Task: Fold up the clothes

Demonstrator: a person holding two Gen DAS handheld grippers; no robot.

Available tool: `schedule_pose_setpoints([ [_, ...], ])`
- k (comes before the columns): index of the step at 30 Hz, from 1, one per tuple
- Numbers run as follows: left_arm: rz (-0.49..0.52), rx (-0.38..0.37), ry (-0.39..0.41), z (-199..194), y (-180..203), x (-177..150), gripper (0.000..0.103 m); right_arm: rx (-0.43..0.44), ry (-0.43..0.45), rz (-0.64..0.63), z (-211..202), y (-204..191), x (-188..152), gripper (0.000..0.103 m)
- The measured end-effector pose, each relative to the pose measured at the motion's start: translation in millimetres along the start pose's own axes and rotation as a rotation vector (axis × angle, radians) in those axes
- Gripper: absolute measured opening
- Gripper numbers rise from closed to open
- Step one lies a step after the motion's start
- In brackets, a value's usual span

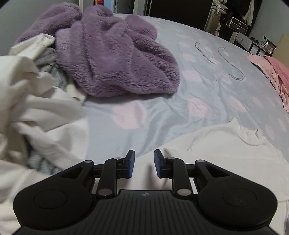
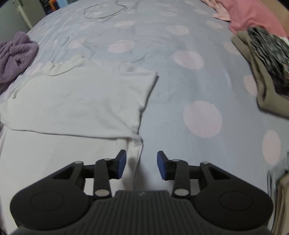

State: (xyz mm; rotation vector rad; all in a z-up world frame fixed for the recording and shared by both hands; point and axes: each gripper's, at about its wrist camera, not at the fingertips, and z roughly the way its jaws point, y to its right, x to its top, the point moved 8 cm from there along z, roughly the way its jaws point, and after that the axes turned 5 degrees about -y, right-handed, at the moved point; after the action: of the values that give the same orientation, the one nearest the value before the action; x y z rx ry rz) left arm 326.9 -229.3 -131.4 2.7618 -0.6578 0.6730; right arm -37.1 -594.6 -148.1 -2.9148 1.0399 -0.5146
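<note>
Showing a fold in progress on a bed: the white top point(image 2: 79, 97) lies spread on the dotted blue sheet point(image 2: 180, 86), with one side already turned inward so that a doubled panel lies across its upper part, its frilled collar point(image 2: 59, 68) towards the far side. The right gripper point(image 2: 141, 165) hangs over the garment's near right edge, jaws parted with only cloth and sheet showing below the gap and nothing clamped; the left gripper point(image 1: 144, 163) stands over the same white cloth with a narrower gap, likewise empty. By this reading, the top is partly folded and at least one further fold remains. Folded items, an olive piece with a dark speckled one on it point(image 2: 267, 72), lie stacked at the right, near pink clothes point(image 2: 252, 16). Unfolded work remains: a purple fleece point(image 1: 112, 54) and a heap of cream cloth point(image 1: 36, 112) lie crumpled at the left. The heap is blurred and cut by the frame edge, so its number of garments cannot be told. The top's lower hem is hidden beneath both grippers, and whether any fingertip touches the fabric cannot be determined. A thin wire point(image 1: 229, 66) lies on the sheet beyond.
</note>
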Motion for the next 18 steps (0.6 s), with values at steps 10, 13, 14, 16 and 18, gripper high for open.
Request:
schedule_pose_setpoints([
  [10, -0.011, 0.049, 0.021, -79.7, -53.4, -26.7, 0.043, 0.043, -0.035, 0.085, -25.5, -8.6, -44.0, 0.058],
  [13, -0.034, 0.071, 0.031, -102.7, -77.2, -39.0, 0.048, 0.073, -0.042, 0.105, -28.6, -15.7, -59.8, 0.059],
  [14, -0.041, 0.086, 0.034, -110.3, -86.0, -43.0, 0.048, 0.082, -0.048, 0.107, -28.4, -19.1, -64.7, 0.059],
  [16, -0.060, 0.115, 0.041, -123.8, -103.8, -51.1, 0.049, 0.089, -0.060, 0.108, -27.6, -24.7, -72.3, 0.059],
  [18, -0.076, 0.144, 0.060, -136.7, -120.5, -59.0, 0.049, 0.088, -0.063, 0.105, -27.6, -30.3, -78.5, 0.059],
])
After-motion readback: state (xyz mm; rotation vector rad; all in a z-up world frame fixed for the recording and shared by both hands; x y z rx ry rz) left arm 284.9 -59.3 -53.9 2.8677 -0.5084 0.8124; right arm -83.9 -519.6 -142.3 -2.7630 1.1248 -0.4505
